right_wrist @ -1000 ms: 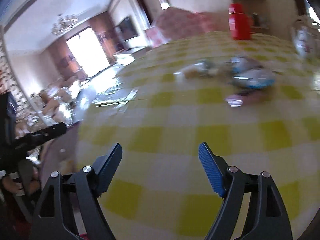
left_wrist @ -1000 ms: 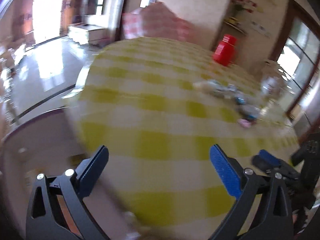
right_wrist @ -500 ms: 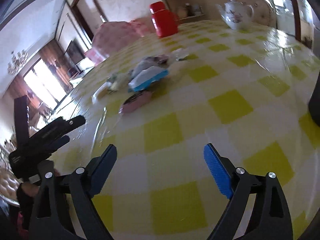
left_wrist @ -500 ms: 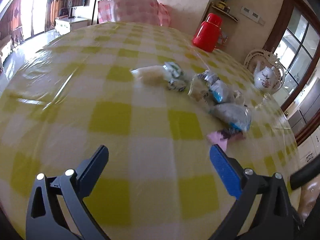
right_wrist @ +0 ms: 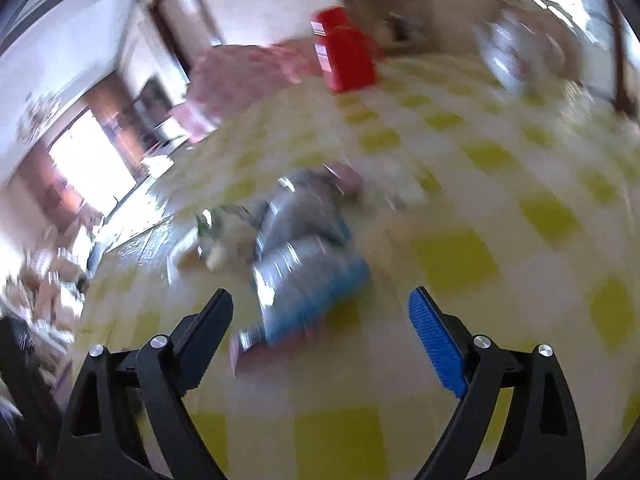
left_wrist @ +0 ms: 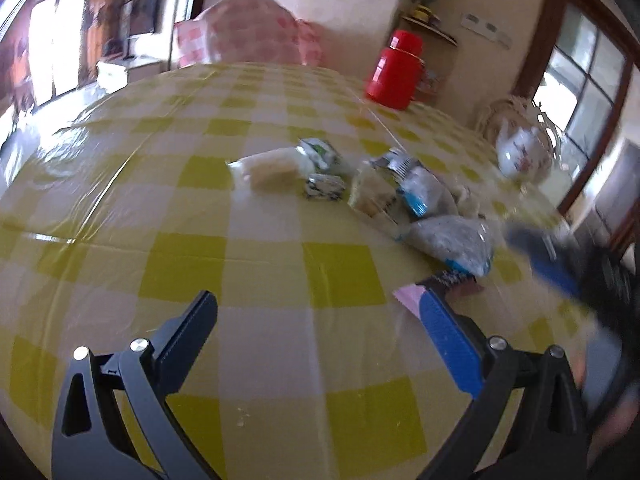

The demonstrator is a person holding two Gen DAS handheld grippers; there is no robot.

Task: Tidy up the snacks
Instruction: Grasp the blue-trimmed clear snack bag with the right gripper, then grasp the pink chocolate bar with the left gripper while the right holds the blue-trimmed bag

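The snack packets (left_wrist: pixel 384 188) lie in a loose heap right of centre in the left wrist view, on the yellow-checked tabletop (left_wrist: pixel 200 216); none looks sorted, so the whole job seems ahead. The right gripper (right_wrist: pixel 320 312), its fingers just spread wide and holding nothing, faces a blue-edged packet (right_wrist: pixel 308 280). The left gripper (left_wrist: pixel 316 316) hangs wide open, empty.

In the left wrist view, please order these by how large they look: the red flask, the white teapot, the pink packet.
1. red flask, looks largest.
2. white teapot, somewhat smaller.
3. pink packet, smallest, though the gripper finger hides part of it.
The flask and teapot stand farther away, so true sizes stay unsure.
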